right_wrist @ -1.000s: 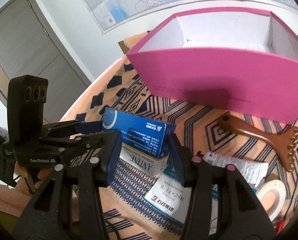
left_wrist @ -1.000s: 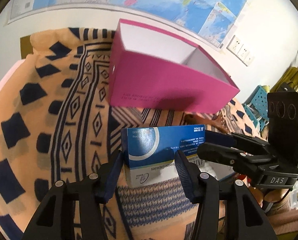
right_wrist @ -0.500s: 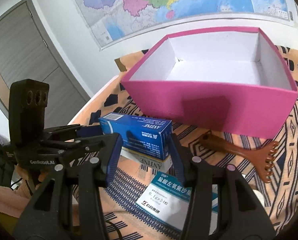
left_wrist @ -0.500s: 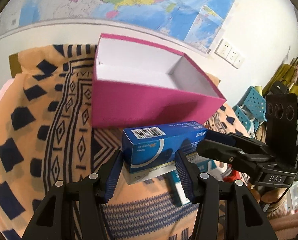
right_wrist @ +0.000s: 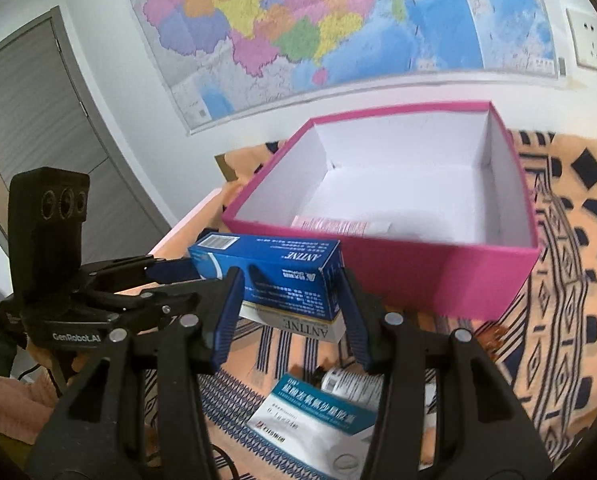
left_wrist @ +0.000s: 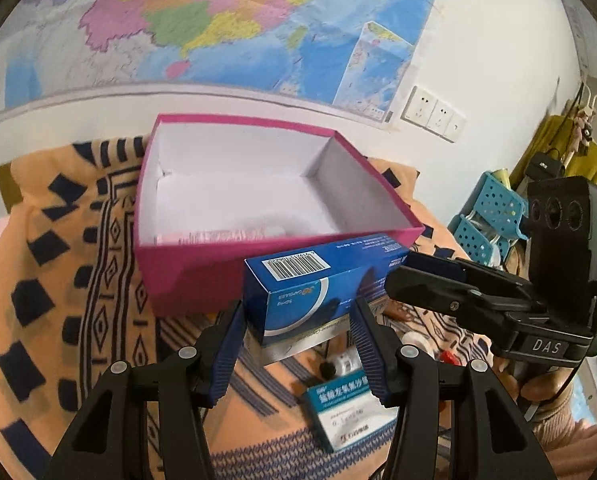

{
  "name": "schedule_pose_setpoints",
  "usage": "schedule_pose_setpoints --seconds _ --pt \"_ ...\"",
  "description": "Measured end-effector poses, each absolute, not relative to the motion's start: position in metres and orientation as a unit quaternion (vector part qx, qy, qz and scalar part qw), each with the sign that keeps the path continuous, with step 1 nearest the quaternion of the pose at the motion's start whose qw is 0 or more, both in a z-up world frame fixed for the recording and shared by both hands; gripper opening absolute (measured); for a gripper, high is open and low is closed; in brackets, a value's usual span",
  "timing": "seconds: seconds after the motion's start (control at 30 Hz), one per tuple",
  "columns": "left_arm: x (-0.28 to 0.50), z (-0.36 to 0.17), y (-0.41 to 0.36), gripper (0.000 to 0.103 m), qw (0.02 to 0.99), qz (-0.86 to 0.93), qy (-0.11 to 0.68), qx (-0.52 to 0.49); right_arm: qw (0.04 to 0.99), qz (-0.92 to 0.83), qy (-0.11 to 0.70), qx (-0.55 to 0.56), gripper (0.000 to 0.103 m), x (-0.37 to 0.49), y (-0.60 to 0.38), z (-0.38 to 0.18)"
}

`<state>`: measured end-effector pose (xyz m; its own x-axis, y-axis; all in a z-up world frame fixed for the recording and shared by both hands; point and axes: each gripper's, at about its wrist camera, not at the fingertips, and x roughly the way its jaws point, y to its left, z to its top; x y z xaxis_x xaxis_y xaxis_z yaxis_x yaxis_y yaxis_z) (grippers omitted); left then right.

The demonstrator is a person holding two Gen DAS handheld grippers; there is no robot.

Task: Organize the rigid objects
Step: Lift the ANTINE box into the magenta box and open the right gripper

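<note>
Bright, even light; perhaps slight blur.

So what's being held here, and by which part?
The blue medicine box, lifted near the pink box: the left gripper and right gripper each clamp one end.

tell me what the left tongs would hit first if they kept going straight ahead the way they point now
Probably the near wall of the pink box. The left tongs and right tongs hold the stacked blue medicine boxes between them, just short of that wall. Depth is unclear; carried higher, the boxes might clear the rim.
</note>
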<state>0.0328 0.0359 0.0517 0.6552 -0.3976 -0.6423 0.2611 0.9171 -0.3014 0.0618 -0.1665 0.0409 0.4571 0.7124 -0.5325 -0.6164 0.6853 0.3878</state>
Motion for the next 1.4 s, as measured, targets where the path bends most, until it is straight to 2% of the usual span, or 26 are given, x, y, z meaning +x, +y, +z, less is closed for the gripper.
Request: schedule_pose_setpoints --seconds 0.5,1.13,1.4 --pt "0.084 0.083 0.037 0.054 0.923 -0.151 0.347 -0.071 0.865 0.392 0.303 0.076 0.051 0.113 -0.160 0.076" --pt "0.150 0.038 0.066 0.054 0.901 -0.089 0.415 -0.090 0.836 0.381 0.382 0.098 0.051 0.182 -0.116 0.026" --pt "0.159 0.037 0.072 0.054 0.903 -0.064 0.414 -0.099 0.832 0.357 0.410 0.114 0.053 0.200 -0.110 0.010"
